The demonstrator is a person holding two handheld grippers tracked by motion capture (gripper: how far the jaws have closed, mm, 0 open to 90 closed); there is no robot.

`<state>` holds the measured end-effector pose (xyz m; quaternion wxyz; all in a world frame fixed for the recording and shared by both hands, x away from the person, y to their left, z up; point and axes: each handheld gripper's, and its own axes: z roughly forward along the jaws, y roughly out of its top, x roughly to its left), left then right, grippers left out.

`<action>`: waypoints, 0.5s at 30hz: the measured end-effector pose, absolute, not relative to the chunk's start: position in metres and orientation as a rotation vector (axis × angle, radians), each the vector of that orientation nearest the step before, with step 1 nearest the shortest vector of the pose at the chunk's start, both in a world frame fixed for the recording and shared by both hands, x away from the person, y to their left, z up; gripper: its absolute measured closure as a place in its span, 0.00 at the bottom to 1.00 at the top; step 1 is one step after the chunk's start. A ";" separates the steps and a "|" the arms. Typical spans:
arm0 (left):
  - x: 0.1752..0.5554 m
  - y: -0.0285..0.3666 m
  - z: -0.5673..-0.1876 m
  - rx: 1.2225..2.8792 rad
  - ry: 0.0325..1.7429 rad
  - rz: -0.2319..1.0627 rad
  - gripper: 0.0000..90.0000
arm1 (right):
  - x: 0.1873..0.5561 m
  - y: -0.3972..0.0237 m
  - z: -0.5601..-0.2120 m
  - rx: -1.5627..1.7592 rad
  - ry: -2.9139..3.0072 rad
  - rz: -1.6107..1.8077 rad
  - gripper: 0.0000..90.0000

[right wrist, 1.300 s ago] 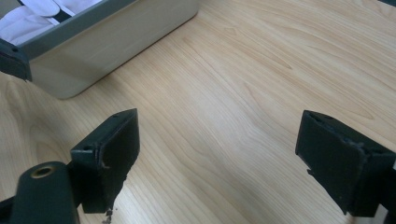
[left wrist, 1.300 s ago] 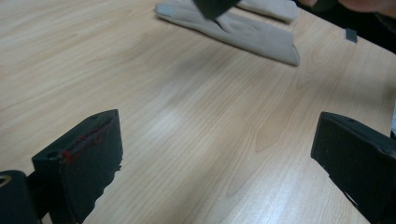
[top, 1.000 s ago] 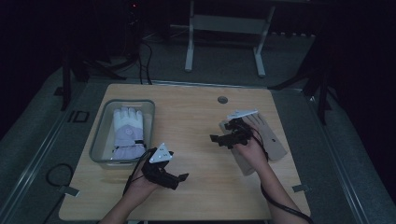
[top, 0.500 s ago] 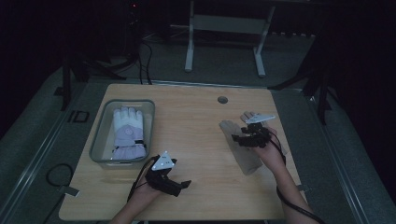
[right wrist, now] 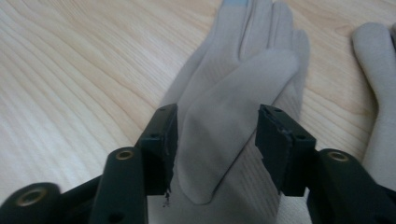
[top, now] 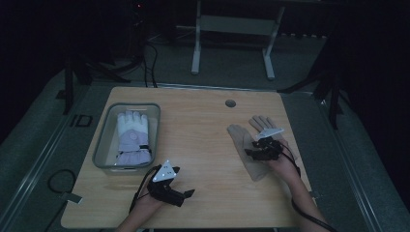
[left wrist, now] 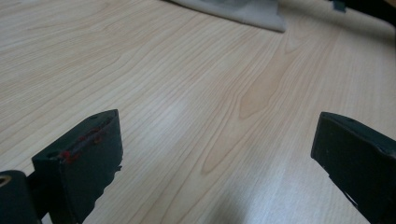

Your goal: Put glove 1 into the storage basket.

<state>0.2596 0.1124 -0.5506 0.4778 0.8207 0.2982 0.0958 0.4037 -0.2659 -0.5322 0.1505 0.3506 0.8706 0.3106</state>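
Beige fabric glove [right wrist: 233, 107] lies near the table's [top: 203, 145] right edge; we note our right gripper [right wrist: 217, 140] closing astride its thumb, not clamped, left gripper [left wrist: 215, 154] released over bare wood. Beige gloves: two.

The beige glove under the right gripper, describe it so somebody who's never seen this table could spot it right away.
Start at the wooden table and go to its right half, away from the clear bin on the left. The beige glove lies flat there under the right gripper, beside a second beige one. Unlike the white and lilac padded glove in the bin, it is thin and plain.
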 end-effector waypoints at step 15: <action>0.258 0.112 -0.553 2.000 0.720 0.242 0.03 | 0.394 -0.248 -0.544 1.140 2.413 0.911 0.92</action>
